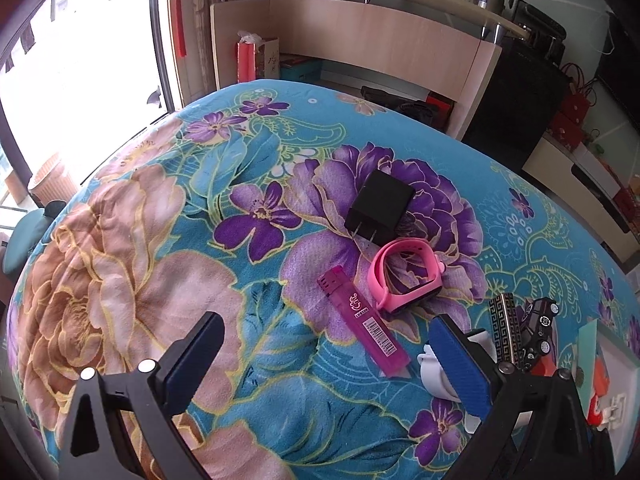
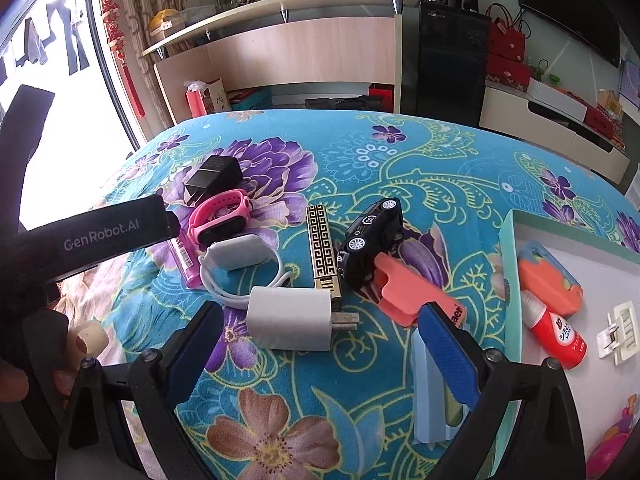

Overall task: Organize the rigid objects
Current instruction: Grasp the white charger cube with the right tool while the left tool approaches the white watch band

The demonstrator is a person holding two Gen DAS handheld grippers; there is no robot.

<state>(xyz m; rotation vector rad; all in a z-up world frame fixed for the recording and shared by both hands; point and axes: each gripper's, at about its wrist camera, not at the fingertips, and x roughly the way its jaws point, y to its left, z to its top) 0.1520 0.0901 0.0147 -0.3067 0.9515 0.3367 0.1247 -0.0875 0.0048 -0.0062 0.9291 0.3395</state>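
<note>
The task looked only partly done. In the box (image 2: pixel 505 248) at the right edge of the flowered blanket (image 2: pixel 360 152) there were already an orange case (image 2: pixel 554 280), a red-and-white bottle (image 2: pixel 554 332) and a small white clip (image 2: pixel 616 332).

Most things were still loose on the blanket. At the far left lay a black charger (image 1: pixel 380 206), with a pink watch (image 1: pixel 406 276) just beside it and a pink lighter (image 1: pixel 362 326) nearer. Toward the middle lay a white watch (image 2: pixel 240 264), a white charger (image 2: pixel 290 318), a black-and-gold patterned lighter (image 2: pixel 322 252), a black toy car (image 2: pixel 370 236) and a coral plastic piece (image 2: pixel 412 292) that touched the car. A light blue piece (image 2: pixel 430 396) lay near the box.

The left gripper (image 1: pixel 324 356) was wide open and empty above the pink lighter. The right gripper (image 2: pixel 320 344) was also wide open and empty, with the white charger between its fingers (image 2: pixel 196 344) in the view; whether it touched the charger, I cannot tell. I judge that about nine objects were left to move.
</note>
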